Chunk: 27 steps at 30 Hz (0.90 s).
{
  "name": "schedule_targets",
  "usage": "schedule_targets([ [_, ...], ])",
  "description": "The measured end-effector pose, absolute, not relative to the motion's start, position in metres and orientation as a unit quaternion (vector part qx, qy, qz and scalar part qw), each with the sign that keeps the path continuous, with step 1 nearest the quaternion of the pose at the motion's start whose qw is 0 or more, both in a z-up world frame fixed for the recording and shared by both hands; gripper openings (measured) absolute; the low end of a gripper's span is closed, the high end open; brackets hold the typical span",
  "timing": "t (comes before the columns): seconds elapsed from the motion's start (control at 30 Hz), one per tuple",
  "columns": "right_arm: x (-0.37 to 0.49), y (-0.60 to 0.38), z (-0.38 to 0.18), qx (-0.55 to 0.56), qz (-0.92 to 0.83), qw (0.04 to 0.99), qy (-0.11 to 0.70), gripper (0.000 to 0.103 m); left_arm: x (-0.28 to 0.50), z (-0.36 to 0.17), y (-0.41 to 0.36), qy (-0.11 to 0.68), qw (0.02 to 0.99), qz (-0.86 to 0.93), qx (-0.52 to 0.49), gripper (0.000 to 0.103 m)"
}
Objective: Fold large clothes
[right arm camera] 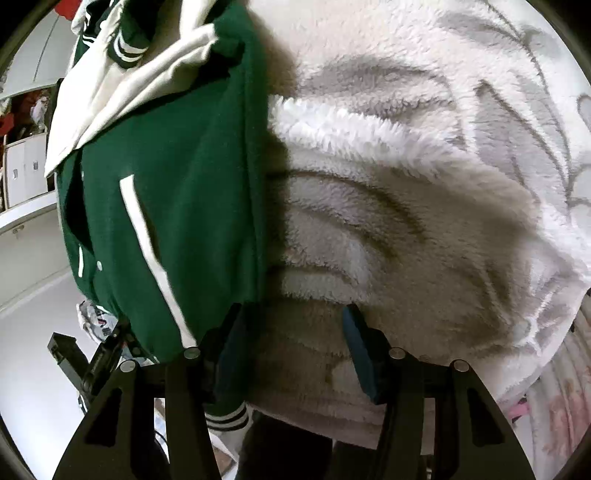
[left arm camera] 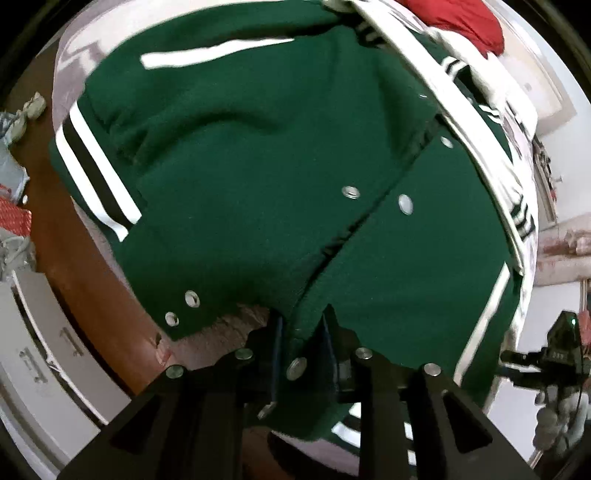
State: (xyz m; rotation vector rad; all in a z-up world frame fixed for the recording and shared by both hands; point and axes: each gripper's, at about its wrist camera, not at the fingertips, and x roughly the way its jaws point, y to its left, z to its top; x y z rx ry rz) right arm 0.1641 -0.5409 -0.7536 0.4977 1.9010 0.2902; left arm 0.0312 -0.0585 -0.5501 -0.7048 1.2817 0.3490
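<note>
Lying spread on the bed, the green varsity jacket (left arm camera: 258, 155) runs its long axis away from the left gripper (left arm camera: 301, 354), hem end near, collar end far. Left gripper's jaws are pinched tight on the hem by the snap placket, one metal snap (left arm camera: 296, 368) sitting right btwn the pads, so it's the arm w/ the hold. Right gripper (right arm camera: 291, 354) sits just beside the jacket's side edge: jaws wide apart, nothing gripped, left finger touching or under the green edge (can't tell which), fleece btwn the fingers. Jacket lies to its left.

Jacket is dense matte wool-type cloth, white pocket welts, striped rib cuff (left arm camera: 96, 170), cream sleeve (right arm camera: 122, 85) draped across top. Under it a shaggy white-grey fleece blanket (right arm camera: 424, 147). Red cloth (left arm camera: 461, 22) lies beyond, wooden bed frame (left arm camera: 85, 266) at the left.
</note>
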Motion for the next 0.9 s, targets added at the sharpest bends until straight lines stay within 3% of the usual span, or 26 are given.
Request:
schedule_targets([
  [0.13,0.163,-0.562,-0.747,0.240,0.128,0.543,0.794,0.056,0.029,-0.514,-0.083,0.601,0.737,0.211,-0.227,0.030],
  [0.2,0.156,-0.570,-0.746,0.245,0.122,0.543,0.793,0.056,0.031,-0.496,-0.104,0.602,0.751,0.231,-0.144,0.059],
  [0.23,0.155,-0.578,-0.744,0.246,0.118,0.543,0.794,0.056,0.034,-0.490,-0.116,0.602,0.756,0.235,-0.108,0.085],
  [0.27,0.153,-0.589,-0.743,0.247,0.111,0.543,0.795,0.056,0.039,-0.485,-0.133,0.598,0.764,0.235,-0.062,0.090],
  [0.4,0.143,-0.618,-0.740,0.247,0.086,0.544,0.797,0.057,0.069,-0.482,-0.224,0.593,0.764,0.219,0.127,0.090],
  [0.53,0.128,-0.650,-0.737,0.255,0.050,0.553,0.792,0.057,0.067,-0.486,-0.319,0.559,0.767,0.187,0.255,0.090],
  [0.77,0.123,-0.721,-0.723,0.277,0.000,0.571,0.772,0.057,0.047,-0.565,-0.411,0.556,0.731,0.159,0.362,0.091],
  [0.9,0.122,-0.728,-0.720,0.281,-0.003,0.575,0.768,0.057,0.046,-0.571,-0.420,0.546,0.729,0.174,0.374,0.090],
])
